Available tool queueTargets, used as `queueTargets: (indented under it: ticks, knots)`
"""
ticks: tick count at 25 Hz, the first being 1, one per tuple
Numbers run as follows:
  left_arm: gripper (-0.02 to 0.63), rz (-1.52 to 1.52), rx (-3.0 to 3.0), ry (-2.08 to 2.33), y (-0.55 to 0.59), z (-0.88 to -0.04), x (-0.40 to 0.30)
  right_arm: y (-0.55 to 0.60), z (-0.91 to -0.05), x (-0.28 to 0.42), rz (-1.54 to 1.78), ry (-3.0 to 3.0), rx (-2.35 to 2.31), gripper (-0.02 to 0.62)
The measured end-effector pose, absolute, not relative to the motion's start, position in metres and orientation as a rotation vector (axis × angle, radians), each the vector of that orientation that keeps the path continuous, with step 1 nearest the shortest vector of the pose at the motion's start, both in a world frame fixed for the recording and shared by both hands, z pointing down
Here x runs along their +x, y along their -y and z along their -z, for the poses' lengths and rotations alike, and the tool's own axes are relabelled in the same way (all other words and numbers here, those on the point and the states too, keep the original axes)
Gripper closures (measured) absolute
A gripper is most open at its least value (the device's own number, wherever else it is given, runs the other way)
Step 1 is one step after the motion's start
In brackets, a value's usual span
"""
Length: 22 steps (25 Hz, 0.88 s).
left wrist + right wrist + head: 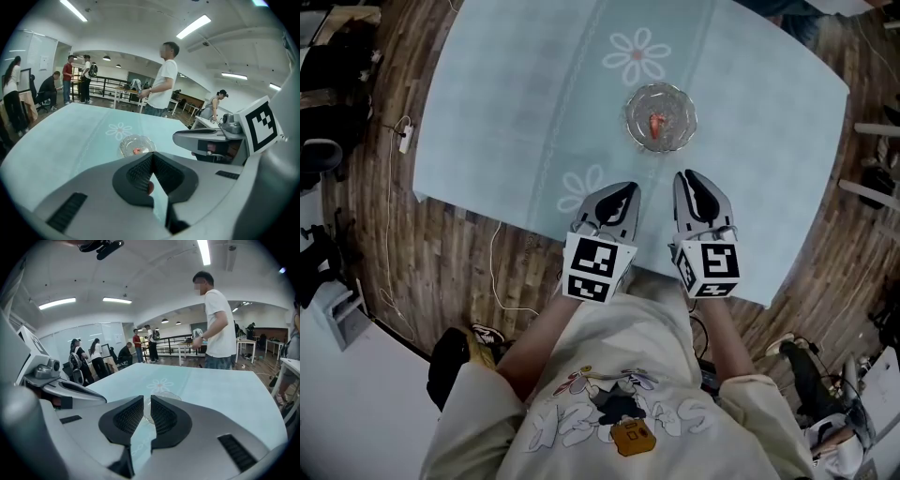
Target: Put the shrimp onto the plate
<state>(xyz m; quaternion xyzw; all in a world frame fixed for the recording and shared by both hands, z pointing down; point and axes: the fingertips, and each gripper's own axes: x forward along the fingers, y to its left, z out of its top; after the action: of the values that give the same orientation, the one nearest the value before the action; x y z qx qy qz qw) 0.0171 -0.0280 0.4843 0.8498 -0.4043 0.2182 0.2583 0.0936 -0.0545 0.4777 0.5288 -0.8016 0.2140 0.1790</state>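
On the left, wooden floor (441,272) with a white cable (389,234) borders the worktop (506,103). The worktop's pale blue cloth lies bare from its left edge to the middle.

The left gripper (622,190) hovers over the near edge of the worktop, above a printed flower (581,186), with its marker cube (598,267) out past the edge. In the left gripper view the left gripper (152,158) has its jaw tips pressed together. Only a wedge-shaped gap lies behind them, where a small pinkish spot shows that cannot be identified.

Beyond and between the two grippers, clear of both, a clear glass plate (630,117) stands on the cloth. The shrimp (656,124) lies in it, near the middle. The left gripper view shows the same plate (124,145) with the shrimp (137,151) inside. A second printed flower (637,54) lies just past the plate.

The right gripper (689,178) sits close beside the left one and also points at the plate. In the right gripper view the right gripper (146,401) has its jaws a narrow slit apart with nothing held, and the plate (166,395) shows just past the tips.

Right of the plate the cloth is bare up to the right edge. At the far side a person in a white shirt (218,324) stands by the worktop.
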Motion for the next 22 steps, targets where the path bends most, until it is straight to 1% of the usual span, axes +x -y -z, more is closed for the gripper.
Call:
queueTargets:
  ticks: [9,14,22]
  knots:
    - [0.6,-0.6,2.333,1.115,-0.005,-0.457,0.024,0.018,-0.449,0.097,-0.588,2.31,1.49,0.529]
    - [0.6,-0.556,2.352,1.158,-0.015,-0.433,0.019,-0.002,-0.431,0.091,-0.585,2.338,1.496,0.53]
    - [0.6,-0.533,2.377,1.195,-0.04,-0.417,0.018,-0.024,-0.41,0.086,-0.521,2.397,1.48,0.53]
